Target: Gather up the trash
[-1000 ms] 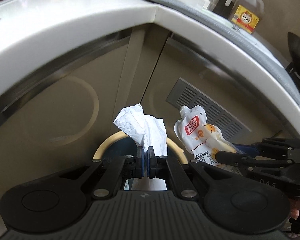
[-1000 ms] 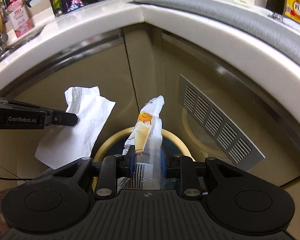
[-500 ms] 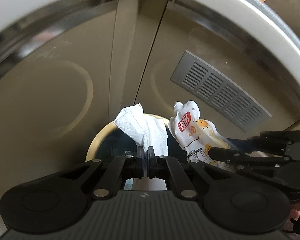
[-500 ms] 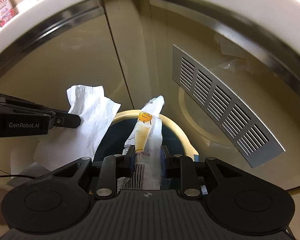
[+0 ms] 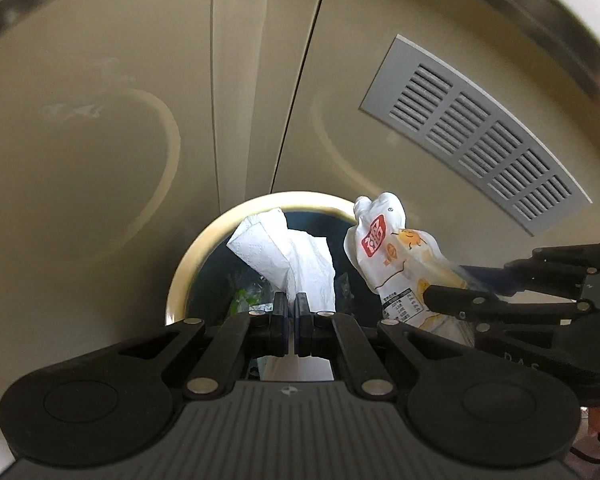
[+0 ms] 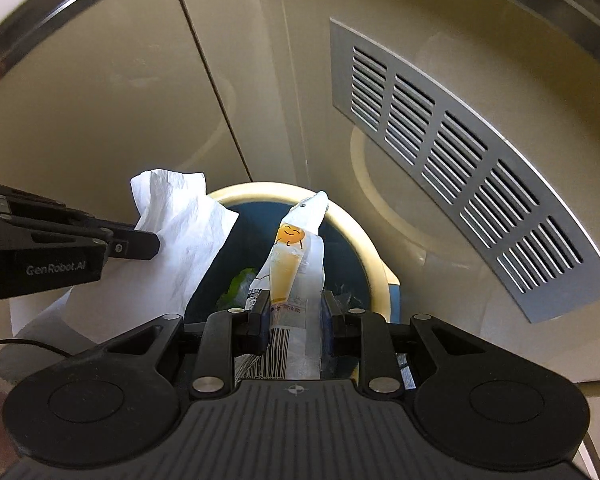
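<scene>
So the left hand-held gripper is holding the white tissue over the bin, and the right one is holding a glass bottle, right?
Not quite. The right hand-held gripper holds a soft white drink pouch, not a glass bottle; the right wrist view shows it. The left hand-held gripper does hold the white tissue over the bin.

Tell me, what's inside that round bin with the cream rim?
Inside the bin a dark liner shows, with a green scrap and some clear wrapping. The held tissue and pouch hide the rest.

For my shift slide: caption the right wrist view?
Right hand-held gripper holds a pouch over the bin; left one holds tissue.
</scene>
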Motion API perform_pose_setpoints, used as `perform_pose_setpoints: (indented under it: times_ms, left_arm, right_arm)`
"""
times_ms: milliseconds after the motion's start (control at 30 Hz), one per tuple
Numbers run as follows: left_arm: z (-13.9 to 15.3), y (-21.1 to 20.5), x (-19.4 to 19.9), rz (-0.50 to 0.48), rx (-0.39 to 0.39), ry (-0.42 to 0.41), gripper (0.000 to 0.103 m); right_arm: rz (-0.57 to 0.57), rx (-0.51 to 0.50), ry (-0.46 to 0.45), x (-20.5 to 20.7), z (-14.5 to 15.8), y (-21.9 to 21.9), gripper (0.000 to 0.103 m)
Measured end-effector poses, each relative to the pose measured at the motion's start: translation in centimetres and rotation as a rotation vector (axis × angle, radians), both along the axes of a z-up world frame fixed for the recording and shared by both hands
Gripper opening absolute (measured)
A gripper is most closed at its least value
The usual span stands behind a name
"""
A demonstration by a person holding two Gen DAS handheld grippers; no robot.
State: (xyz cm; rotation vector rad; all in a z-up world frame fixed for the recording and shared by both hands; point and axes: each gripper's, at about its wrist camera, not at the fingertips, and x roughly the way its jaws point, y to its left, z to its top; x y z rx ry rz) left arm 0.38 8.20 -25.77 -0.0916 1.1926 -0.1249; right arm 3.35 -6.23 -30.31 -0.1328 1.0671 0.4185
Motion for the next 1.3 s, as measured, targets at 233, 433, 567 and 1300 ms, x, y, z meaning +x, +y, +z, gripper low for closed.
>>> perform_pose_setpoints:
  times_ms: [233, 433, 567, 1300]
  left_arm:
    - [-1.2, -0.3, 0.8, -0.020, 0.012, 0.026, 0.002]
    - [-3.0, -0.7, 1.6, -0.021, 0.027, 0.059, 0.002]
    - [-3.9, -0.9, 1.7, -0.035, 0.054, 0.070, 0.003]
    - [2.6, -0.1, -4.9, 0.016, 0.111, -0.019, 0.103]
  right_arm:
    - [0.004, -0.019, 0.023, 0.5, -0.8, 0.6, 0.027]
    - [0.000, -0.025, 0.041, 0.8, -0.7, 0.7, 0.027]
    - [-0.007, -0.027, 0.051, 1.2, -1.0, 0.7, 0.027]
    - [0.062, 0.022, -0.175, -6.7, 7.0, -0.3, 0.080]
